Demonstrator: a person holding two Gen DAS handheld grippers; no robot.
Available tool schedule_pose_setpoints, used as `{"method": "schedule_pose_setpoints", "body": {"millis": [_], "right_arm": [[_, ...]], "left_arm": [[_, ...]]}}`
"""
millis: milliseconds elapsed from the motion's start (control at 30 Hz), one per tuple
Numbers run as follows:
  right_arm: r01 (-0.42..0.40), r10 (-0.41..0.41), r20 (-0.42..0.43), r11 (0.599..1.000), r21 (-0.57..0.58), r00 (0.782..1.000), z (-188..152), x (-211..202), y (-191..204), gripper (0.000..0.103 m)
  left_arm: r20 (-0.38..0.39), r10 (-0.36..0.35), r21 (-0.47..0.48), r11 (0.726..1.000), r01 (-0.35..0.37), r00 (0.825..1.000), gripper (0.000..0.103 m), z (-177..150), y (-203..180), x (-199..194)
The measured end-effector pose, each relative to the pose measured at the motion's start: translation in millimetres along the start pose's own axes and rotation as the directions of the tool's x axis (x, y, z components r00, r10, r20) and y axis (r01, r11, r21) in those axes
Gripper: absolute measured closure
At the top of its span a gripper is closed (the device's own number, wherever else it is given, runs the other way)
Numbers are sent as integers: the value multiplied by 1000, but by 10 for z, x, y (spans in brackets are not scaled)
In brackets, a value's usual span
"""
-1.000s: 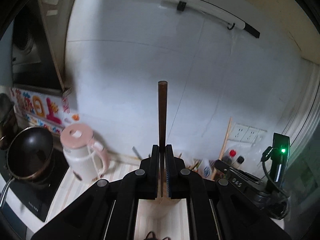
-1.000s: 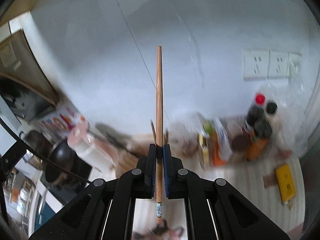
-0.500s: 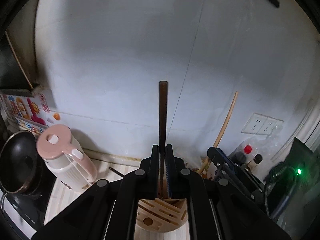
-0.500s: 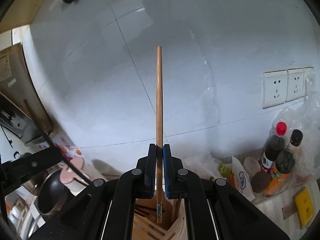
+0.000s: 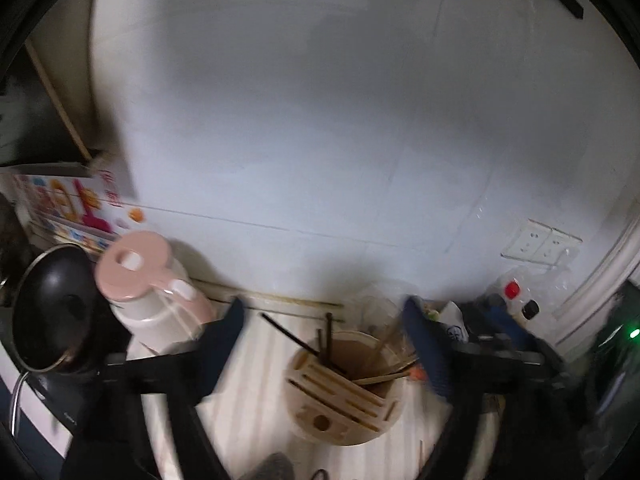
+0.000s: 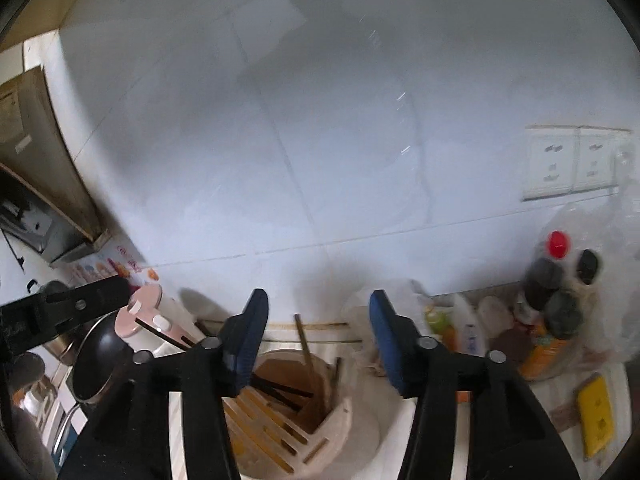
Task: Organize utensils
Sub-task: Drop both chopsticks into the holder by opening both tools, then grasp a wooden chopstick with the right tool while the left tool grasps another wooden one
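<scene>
Both grippers hang with jaws spread wide and empty above one round wooden holder (image 5: 346,392) on the striped counter (image 5: 256,364). The left gripper (image 5: 324,344) and the right gripper (image 6: 318,336) flank its open well, where several chopsticks (image 5: 328,340) lean, dark and pale; blur prevents an exact count. One pink kettle (image 5: 148,288), one black pan (image 5: 48,304), two wall sockets (image 6: 576,164) stand nearby.

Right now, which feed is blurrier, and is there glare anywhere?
Left wrist view: dim, left hand-held gripper smeared by motion blur, utensil holder soft. Right wrist view: brighter, right hand-held gripper sharper, small glare streaks on the wall tiles; both bow at the edges.
</scene>
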State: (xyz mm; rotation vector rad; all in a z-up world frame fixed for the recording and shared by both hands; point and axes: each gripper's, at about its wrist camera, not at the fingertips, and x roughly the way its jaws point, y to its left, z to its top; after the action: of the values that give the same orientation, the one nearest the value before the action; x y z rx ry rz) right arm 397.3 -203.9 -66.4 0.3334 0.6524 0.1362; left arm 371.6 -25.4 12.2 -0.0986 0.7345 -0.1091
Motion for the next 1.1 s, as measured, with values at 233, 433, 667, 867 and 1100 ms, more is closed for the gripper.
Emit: {"method": "schedule_pose_setpoints", "body": {"millis": [233, 433, 667, 867, 1100], "right_arm": [[115, -111, -51, 991, 73, 992, -52, -495, -326, 36], [233, -205, -194, 963, 134, 959, -593, -574, -867, 25], [366, -265, -457, 919, 146, 849, -1521, -368, -1622, 26], [400, -237, -672, 911, 96, 702, -2349, 47, -1997, 46], [396, -240, -759, 918, 26, 605, -2907, 161, -2057, 78]], "left_arm": [[-39, 61, -34, 998, -62, 997, 0, -455, 206, -90], [-197, 102, 27, 995, -99, 975, 0, -1182, 156, 271], [-401, 168, 156, 981, -114, 901, 0, -2000, -254, 884], [-518, 208, 256, 963, -82, 830, 0, -2556, -663, 1291], [-579, 230, 329, 944, -34, 782, 0, -2918, -1001, 1507]]}}
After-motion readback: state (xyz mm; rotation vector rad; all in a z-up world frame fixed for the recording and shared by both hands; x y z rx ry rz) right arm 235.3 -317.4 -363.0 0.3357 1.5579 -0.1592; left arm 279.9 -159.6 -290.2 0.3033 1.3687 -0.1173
